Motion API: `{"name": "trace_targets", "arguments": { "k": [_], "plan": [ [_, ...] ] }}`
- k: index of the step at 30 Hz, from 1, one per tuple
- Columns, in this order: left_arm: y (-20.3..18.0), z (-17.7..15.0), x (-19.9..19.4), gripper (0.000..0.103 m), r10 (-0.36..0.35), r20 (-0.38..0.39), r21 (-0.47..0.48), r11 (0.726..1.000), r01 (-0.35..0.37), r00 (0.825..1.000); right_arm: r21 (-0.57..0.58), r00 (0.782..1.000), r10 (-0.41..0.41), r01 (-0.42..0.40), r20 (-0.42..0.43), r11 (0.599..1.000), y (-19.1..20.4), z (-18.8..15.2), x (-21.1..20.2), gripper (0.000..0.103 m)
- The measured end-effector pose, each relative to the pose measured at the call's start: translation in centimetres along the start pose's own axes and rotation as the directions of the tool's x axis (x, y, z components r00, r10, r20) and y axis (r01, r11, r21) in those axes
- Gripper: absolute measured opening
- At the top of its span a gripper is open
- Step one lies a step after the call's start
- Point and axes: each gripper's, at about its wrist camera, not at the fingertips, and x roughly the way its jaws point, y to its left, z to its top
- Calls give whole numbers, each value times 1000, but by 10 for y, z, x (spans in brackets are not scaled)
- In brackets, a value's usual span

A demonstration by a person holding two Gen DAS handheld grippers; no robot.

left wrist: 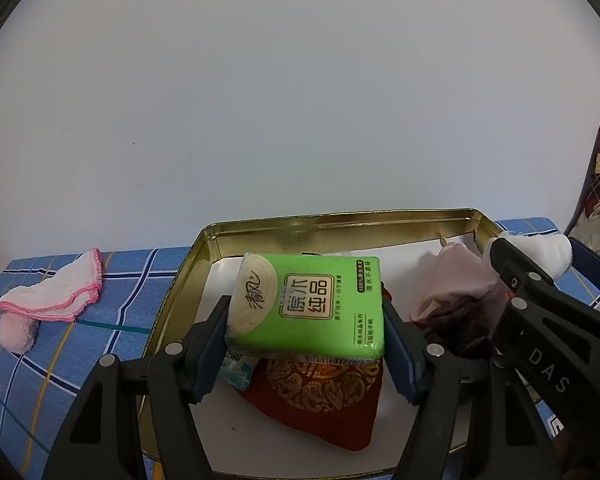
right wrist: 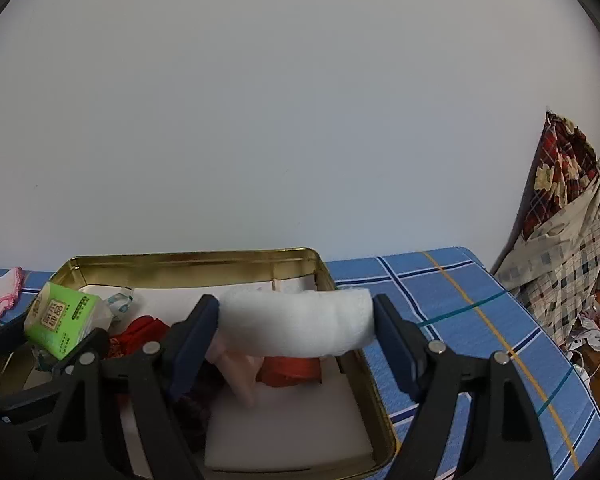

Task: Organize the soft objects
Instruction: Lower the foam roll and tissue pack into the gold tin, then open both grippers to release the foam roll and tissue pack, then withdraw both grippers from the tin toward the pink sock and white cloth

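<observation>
The left gripper (left wrist: 306,320) sat at the bottom centre of its own view, its two blue-padded fingers (left wrist: 210,344) spread wide and pressed against something held between them. The right gripper (right wrist: 296,328) filled the lower middle of its view, likewise clamped with fingers far apart. In the left view it reached in from the lower right (left wrist: 532,264).

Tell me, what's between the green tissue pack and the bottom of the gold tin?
A red pouch with gold pattern lies under the tissue pack in the tin, shown in the left wrist view.
</observation>
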Motion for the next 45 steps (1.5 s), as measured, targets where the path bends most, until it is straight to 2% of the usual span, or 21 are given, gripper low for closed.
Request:
{"name": "trace_targets", "arguments": {
  "k": [6,17,18,20,21,22,26,31,34,38,40,45],
  "plan": [
    [0,0,1,71,34,-9,9,999,-34,999,-8,1000,10,-10,-18,1000,1,0,1,79],
    [0,-1,7,72,43,-44,13,999,-42,998,-14,996,66,-67,-55,998,5,-1,4,80],
    [-2,0,6,72,46,-38,18,999,-45,998,-12,996,75,-75,-54,997,5,-1,3,83],
    [-4,-1,1,76,39,-14,36,999,-38,999,2,994,103,-103,-36,995,3,-2,-1,95],
    [-7,-1,-3,82,41,6,49,998,-41,999,5,994,111,-111,-22,994,2,-2,-4,101],
    [-9,-1,-7,85,49,30,61,997,-51,998,5,994,112,-112,-6,994,2,-2,-7,102],
    [-10,-2,-22,88,64,103,81,994,-72,993,53,993,78,-83,87,995,-7,-2,-23,103],
    [4,0,-34,90,18,125,20,1000,-20,992,199,984,34,-69,172,977,-35,-3,-42,103],
    [12,-1,-45,90,12,153,7,1000,-13,988,312,976,-22,-48,217,949,-58,-4,-56,103],
    [30,-6,-57,90,43,167,-21,999,-40,985,440,961,-118,-5,251,898,-85,-9,-72,103],
    [42,-9,-60,90,68,160,-33,997,-64,985,452,960,-127,0,250,892,-88,-8,-73,103],
    [74,-16,-69,90,122,149,-63,991,-114,981,400,958,-128,15,257,916,-75,-10,-81,103]
  ]
}}
